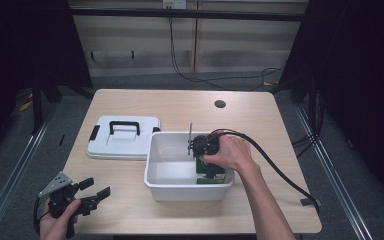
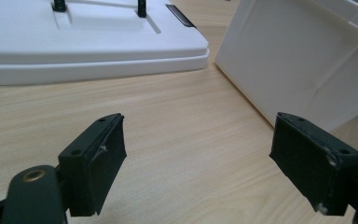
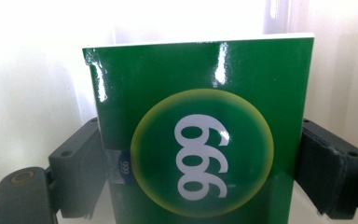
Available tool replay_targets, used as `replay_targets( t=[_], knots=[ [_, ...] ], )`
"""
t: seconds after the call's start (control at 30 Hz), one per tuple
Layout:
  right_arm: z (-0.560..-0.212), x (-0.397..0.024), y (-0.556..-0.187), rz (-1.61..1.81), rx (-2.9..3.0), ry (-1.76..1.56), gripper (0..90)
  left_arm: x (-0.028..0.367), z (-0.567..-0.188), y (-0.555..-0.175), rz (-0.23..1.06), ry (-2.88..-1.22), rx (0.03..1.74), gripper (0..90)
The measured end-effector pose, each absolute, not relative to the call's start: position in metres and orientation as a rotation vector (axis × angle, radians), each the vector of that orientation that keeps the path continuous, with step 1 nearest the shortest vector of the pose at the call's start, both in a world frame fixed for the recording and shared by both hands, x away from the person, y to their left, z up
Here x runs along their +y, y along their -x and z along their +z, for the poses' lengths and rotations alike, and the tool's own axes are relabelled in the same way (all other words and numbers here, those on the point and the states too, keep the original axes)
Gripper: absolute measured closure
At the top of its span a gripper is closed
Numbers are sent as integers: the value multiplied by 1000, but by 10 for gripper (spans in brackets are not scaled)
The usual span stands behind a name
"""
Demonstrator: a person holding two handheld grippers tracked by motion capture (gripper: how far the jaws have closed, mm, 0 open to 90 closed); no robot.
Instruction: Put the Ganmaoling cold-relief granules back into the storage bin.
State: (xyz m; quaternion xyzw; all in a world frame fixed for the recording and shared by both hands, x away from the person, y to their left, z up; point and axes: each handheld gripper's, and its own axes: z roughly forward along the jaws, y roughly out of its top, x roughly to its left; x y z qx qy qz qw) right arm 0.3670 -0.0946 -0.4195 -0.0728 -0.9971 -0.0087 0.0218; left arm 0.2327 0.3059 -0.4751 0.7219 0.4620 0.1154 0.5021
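High view: right tongs (image 1: 203,161) reach into bin (image 1: 155,170), gripping box (image 3: 200,135).

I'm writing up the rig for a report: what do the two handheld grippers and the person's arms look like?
Both are matte black two-jaw tools with flat rectangular pads. The left gripper carries a grey three-cornered plate on top, and a brass-coloured insert sits near its jaw base in its own view. The right gripper trails a thick black cable over the table edge. The forearms are bare: no sleeves, gloves or watch visible.

Glossy green box (image 3: 200,135) — pale wood-grain table (image 1: 130,205), smooth white plastic bin (image 1: 156,170) and lid (image 1: 105,150)
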Motion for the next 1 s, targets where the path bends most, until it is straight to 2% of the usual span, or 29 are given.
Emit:
replay_targets(
  t=[0.57, 1.0],
  knots=[
    [-416, -97, -367, -27, -3080, 220, 128, 306, -475, -234, 277, -1749, 1116, 174],
    [-399, -105, -367, -92, -3080, 283, 143, 304, -476, -236, 269, -1747, 1116, 174]
  ],
)
